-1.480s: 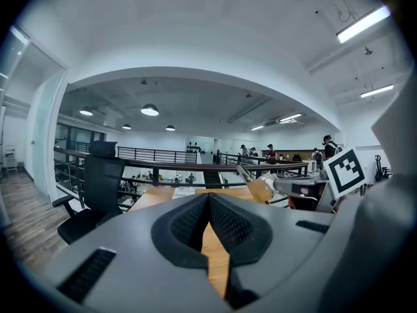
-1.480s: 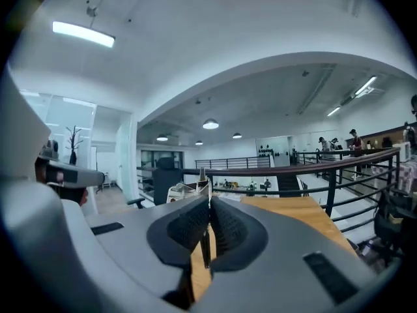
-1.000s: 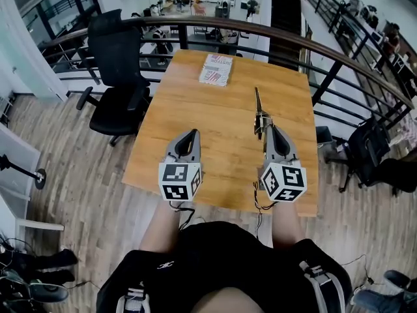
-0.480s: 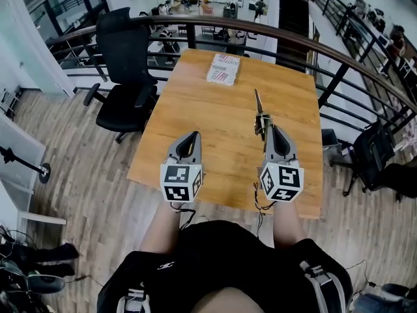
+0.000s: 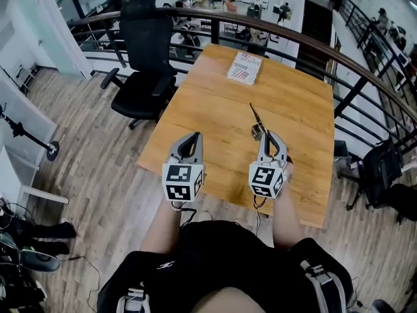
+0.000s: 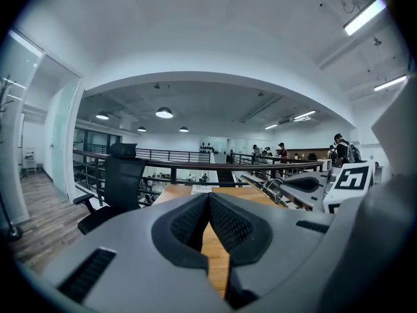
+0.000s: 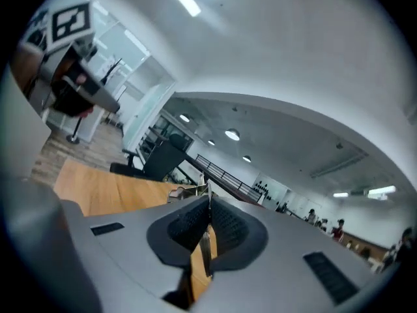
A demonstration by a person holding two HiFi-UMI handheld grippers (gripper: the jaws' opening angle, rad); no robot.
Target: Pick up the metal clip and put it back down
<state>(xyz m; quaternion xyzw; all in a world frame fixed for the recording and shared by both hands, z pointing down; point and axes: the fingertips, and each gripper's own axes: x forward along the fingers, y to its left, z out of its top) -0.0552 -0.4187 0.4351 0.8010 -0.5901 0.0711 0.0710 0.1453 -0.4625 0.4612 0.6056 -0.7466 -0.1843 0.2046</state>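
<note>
The metal clip [image 5: 255,118] is a long thin strip with a rounded spring part. It sticks out forward from my right gripper [image 5: 264,135], which is shut on its near end over the right half of the wooden table [image 5: 215,109]. In the right gripper view a metal strip of the clip [image 7: 206,240] is pinched between the ribbed pads, and that gripper [image 7: 208,199] is rolled to one side. My left gripper [image 5: 189,142] hovers over the table's near left part. Its jaws [image 6: 208,196] are shut with nothing between them.
A red-and-white booklet [image 5: 245,68] lies at the table's far edge. A black office chair [image 5: 146,64] stands left of the table. A dark railing [image 5: 313,41] runs behind and to the right of it. A black bag [image 5: 384,168] sits on the floor at the right.
My right gripper has rolled sideways and drifted a little toward the left gripper, with the clip still in it. The head view has shifted. The left gripper has kept its place.
</note>
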